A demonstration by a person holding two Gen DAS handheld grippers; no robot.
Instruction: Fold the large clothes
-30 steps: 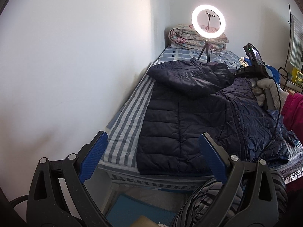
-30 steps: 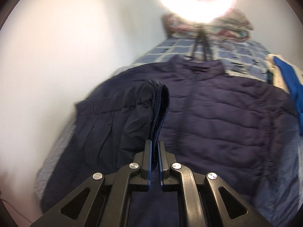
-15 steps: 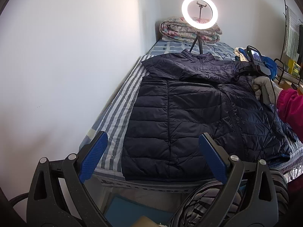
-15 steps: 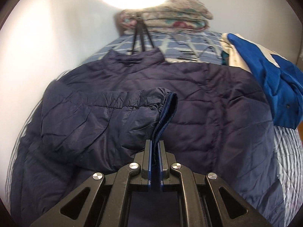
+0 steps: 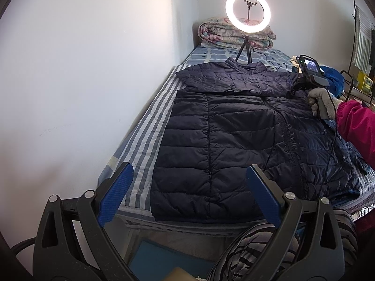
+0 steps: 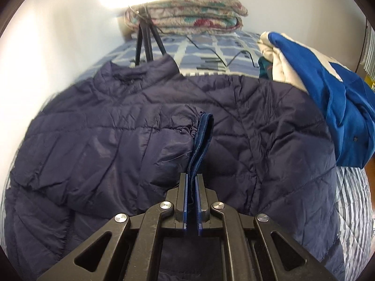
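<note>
A dark navy puffer jacket (image 5: 234, 126) lies spread front-up on the striped bed, collar toward the far end. Its left sleeve (image 5: 229, 79) is folded across the chest. My right gripper (image 6: 192, 178) is shut on the sleeve cuff (image 6: 202, 131) and holds it over the jacket's upper right (image 6: 269, 121); it also shows in the left wrist view (image 5: 296, 85), held by a gloved hand. My left gripper (image 5: 187, 187) is open and empty, hovering off the foot of the bed just short of the jacket's hem.
A ring light on a tripod (image 5: 247, 11) stands on the bed behind the collar, with a folded floral quilt (image 5: 234, 35) beyond it. Blue and white clothes (image 6: 328, 93) lie piled at the jacket's right. A white wall (image 5: 82, 82) runs along the left.
My right gripper has carried the sleeve cuff across the jacket to the right, and the sleeve now lies flatter over the chest. My left gripper stayed open; its view shifted slightly.
</note>
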